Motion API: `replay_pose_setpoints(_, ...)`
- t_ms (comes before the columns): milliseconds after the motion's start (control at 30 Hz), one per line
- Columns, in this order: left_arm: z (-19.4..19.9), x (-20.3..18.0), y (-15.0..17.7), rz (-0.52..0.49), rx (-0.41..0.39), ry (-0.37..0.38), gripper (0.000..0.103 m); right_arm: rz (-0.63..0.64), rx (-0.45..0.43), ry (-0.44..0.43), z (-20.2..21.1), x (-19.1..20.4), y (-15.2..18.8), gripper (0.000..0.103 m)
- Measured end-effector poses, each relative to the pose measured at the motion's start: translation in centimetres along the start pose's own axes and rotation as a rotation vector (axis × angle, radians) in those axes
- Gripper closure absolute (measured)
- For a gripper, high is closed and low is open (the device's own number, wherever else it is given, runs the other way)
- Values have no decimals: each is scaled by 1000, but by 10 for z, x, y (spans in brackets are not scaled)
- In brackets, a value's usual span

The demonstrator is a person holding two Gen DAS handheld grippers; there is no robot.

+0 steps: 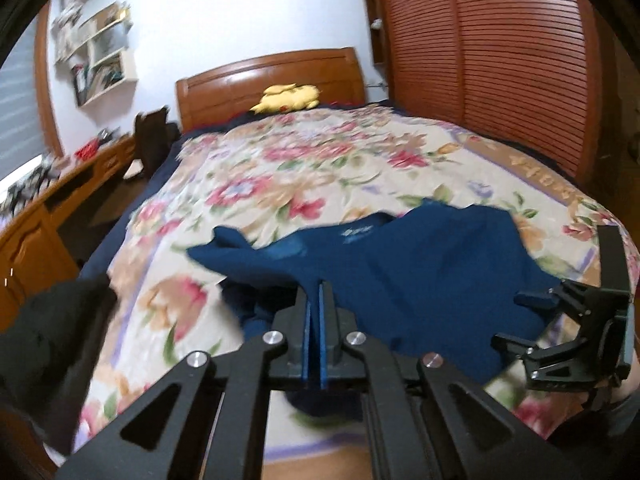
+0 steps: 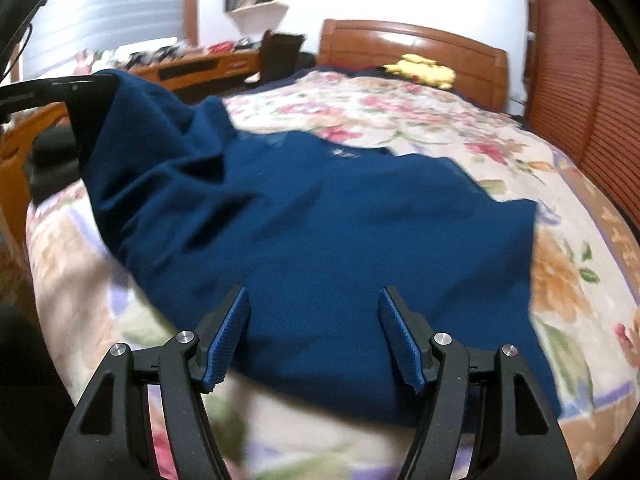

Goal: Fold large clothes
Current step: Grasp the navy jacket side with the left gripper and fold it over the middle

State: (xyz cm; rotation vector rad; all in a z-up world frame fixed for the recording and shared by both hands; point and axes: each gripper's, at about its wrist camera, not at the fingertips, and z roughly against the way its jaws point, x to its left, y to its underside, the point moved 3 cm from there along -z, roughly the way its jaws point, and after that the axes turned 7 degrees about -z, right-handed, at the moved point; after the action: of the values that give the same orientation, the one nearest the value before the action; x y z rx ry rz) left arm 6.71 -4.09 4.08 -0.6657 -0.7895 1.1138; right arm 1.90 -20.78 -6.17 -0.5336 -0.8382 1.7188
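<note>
One edge of the blue shirt (image 2: 320, 216) is pinched and lifted by the left gripper (image 1: 315, 284); the right gripper (image 2: 314, 296) is held spread, ungripped. Folding across is required next.

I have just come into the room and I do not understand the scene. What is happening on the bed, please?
A person holding a gripper in each hand is folding a dark blue garment spread on the bed's floral bedspread. The left gripper has its jaws shut on one part of the garment and holds that side lifted off the bed, as the right wrist view shows. The right gripper hovers over the garment's near part with its jaws open, gripping nothing. The fold is not finished.
</note>
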Motion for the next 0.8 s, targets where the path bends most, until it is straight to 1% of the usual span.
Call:
replay_pose_setpoints(200, 1, -58, -52, -87, -40, 65, 103, -69, -1, 62, 17, -44, 6, 35)
replay_pose_setpoints(267, -2, -80, -68, -121, -51, 96, 103, -78, -2, 101, 29, -56, 10, 35)
replay_pose_setpoints(433, -10, -142, -101, -195, -75, 197, 103, -125, -11, 165, 62, -85, 23, 35)
replay_pose_setpoints(533, -15, -177, -107, -230, -74, 263, 103, -141, 0, 203, 78, -101, 37, 35)
replay_pose_setpoints(600, -20, -194, -105, -253, -64, 288, 103, -158, 4, 220, 87, -109, 45, 35)
replay_pose_setpoints(700, -29, -201, -97, -237, -32, 327, 102, -173, 2, 230, 96, -113, 52, 35)
replay_pose_setpoints(800, -22, -199, -85, -228, -55, 386, 98, -165, -4, 238, 97, -111, 50, 35)
